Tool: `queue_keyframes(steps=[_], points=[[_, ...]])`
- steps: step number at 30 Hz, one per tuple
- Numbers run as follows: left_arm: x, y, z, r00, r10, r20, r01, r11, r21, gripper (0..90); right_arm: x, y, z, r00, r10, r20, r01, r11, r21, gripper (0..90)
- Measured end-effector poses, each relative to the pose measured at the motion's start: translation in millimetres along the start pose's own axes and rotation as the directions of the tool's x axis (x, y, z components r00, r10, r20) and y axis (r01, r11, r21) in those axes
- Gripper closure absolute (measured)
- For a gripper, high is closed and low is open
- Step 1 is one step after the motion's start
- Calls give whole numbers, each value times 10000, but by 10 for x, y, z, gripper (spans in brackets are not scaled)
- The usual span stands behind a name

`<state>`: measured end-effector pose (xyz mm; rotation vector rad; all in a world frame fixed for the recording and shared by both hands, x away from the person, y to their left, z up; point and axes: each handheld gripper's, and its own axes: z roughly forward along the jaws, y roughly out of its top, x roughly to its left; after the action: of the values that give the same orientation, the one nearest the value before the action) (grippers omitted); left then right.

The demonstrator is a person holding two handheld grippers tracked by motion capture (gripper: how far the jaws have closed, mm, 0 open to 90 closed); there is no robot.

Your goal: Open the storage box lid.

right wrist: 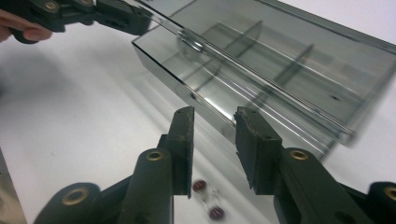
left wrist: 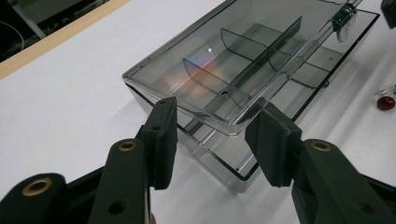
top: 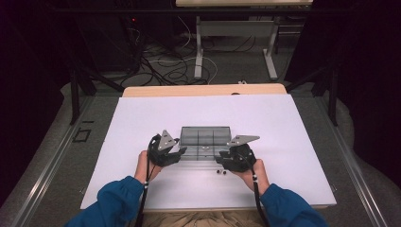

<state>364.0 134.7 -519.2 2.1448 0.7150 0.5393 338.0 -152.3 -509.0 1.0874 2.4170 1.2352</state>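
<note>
High view – box: clear smoky box mid-table, between left gripper and right gripper; two small parts just before it.
Left gripper view – grip: jaws straddle the lid's near corner; whether the pads press it, cannot tell.
Right gripper view – grip: jaws apart, nothing between, just short of the box wall.
Handling: likely light, stiff, slick plastic; lid thin, hinged. Take by the rim edge.

Both tongs (low) agape
</note>
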Motion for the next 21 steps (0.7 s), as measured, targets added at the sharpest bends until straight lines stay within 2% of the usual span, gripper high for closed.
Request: queue_keyframes(steps=[2, 5, 6, 10, 14, 18, 21], points=[[-1, -4, 3, 10000, -11, -51, 11, 10000, -84, 551, -55, -8, -57, 9997, 81, 213, -79, 9999, -71, 590], [4, 3, -11, 10000, -57, -30, 56, 9999, -156, 558, -110, -23, -121, 9977, 297, 606, -296, 9996, -20, 578], [7, 5, -11, 10000, -67, -29, 66, 9998, -178, 560, -124, -28, -127, 9964, 201, 818, -208, 9998, 69, 579], [10, 1, -9, 10000, -84, -28, 84, 9997, -243, 561, -173, -35, -133, 9938, 201, 1091, -225, 9995, 216, 580], [10, 3, -9, 10000, -60, -31, 59, 9997, -232, 561, -233, -21, -98, 9884, -95, 1513, 80, 9999, 103, 586], [19, 5, -4, 10000, -37, 24, 37, 9997, -261, 553, -295, -10, -44, 9790, -193, 2031, 220, 9997, -114, 588], [28, 1, 10, 10000, -30, 29, 30, 9996, -272, 531, -317, 6, -15, 9765, -211, 2147, 253, 9995, -165, 588]])
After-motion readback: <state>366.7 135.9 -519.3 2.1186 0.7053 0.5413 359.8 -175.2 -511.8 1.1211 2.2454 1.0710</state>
